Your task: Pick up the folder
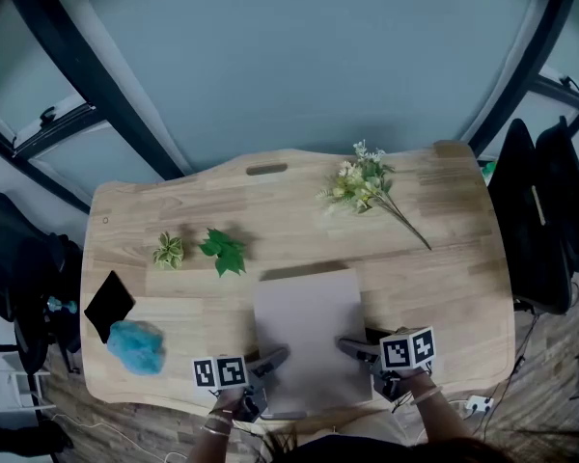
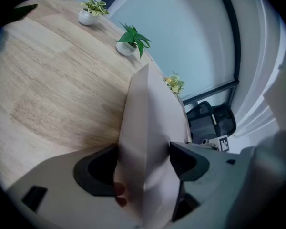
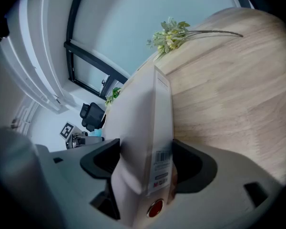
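The grey folder (image 1: 307, 336) sits at the near edge of the wooden counter (image 1: 444, 258). Its left side reaches between the jaws of the left gripper (image 1: 273, 359) and its right side between those of the right gripper (image 1: 351, 347). Both pairs of jaws stand wide apart around it and do not clamp it.

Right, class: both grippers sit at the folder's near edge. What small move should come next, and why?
Probably close both jaws. The folder stands between the wide-set jaws of the left gripper and the right gripper, yet seems to lie on the table, so neither looks clamped for lifting.
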Demonstrator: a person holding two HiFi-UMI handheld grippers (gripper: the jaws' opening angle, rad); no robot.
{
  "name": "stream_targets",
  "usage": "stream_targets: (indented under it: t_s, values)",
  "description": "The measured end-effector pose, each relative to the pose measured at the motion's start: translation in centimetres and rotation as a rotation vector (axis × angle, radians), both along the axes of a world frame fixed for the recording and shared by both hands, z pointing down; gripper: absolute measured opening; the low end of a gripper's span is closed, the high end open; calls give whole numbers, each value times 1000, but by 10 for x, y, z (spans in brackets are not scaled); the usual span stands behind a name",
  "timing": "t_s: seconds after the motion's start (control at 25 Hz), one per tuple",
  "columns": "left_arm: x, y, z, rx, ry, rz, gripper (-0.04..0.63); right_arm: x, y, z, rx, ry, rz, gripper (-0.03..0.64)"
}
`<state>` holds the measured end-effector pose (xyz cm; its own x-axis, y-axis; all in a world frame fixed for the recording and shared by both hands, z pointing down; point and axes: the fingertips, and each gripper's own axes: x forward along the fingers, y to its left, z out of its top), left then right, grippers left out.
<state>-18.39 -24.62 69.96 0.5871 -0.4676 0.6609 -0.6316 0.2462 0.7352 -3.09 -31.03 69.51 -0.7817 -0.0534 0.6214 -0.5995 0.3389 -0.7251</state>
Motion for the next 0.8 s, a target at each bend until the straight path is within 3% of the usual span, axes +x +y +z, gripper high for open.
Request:
stream_targets:
  t_s: [0.36,0.8]
  values:
    - [-1,-2,-3,-16,-37,25,322,2,-1,-1,40,24,19,322]
    - [-3,-15,-26,68,-92,0,321,3,-13,-24,140,18,45,319]
